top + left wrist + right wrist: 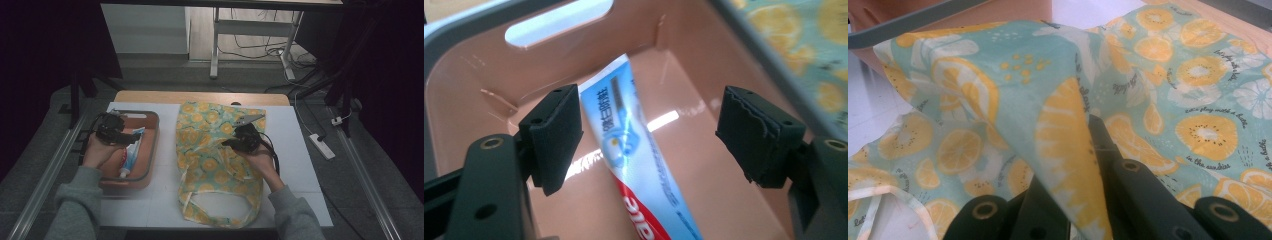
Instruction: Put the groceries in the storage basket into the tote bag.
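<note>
Toothpaste in the tray, bag pinched

Left hand-held gripper [649,135] spread over the toothpaste [634,150] in the tray [469,65]; right hand-held gripper [1083,165] pinches the bag [1013,85] beside the tray.

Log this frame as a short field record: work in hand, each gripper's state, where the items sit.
work: bagging a toothpaste tube
left gripper: jaws open, either side of the tube, not gripping
right gripper: jaws shut on the fabric bag, lifting a fold
tube location: lying in the pink bin
bag location: flat on the white table, right of the bin
</note>
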`<state>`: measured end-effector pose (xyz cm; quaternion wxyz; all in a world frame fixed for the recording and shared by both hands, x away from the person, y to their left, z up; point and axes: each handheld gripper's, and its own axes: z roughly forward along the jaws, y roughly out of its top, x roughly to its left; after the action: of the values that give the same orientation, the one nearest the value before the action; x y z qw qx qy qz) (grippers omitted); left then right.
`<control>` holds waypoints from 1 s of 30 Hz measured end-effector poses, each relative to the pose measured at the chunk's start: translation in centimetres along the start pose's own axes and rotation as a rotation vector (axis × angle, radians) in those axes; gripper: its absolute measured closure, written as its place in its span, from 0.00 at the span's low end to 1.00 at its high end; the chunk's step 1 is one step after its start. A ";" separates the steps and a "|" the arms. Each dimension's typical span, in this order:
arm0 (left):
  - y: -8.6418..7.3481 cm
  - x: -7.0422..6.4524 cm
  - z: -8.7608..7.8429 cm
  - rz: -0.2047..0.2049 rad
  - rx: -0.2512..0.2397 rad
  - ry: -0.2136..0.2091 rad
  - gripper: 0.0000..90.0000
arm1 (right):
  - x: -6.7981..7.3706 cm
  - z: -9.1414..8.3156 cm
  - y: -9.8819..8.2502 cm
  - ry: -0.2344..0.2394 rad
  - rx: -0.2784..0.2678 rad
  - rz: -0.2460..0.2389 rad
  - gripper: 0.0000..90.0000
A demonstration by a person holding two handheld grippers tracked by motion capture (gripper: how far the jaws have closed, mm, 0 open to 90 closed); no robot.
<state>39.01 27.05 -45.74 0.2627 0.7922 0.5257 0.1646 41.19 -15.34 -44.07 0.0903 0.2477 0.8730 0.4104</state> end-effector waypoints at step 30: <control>-2.4 -0.2 4.9 -0.087 0.367 -0.011 0.35 | -0.1 -0.7 -0.4 -0.022 -0.004 0.001 0.99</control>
<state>39.78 26.41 -51.09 0.1234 0.8043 0.5790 0.0501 40.82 -16.10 -43.93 0.1003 0.2524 0.8709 0.4096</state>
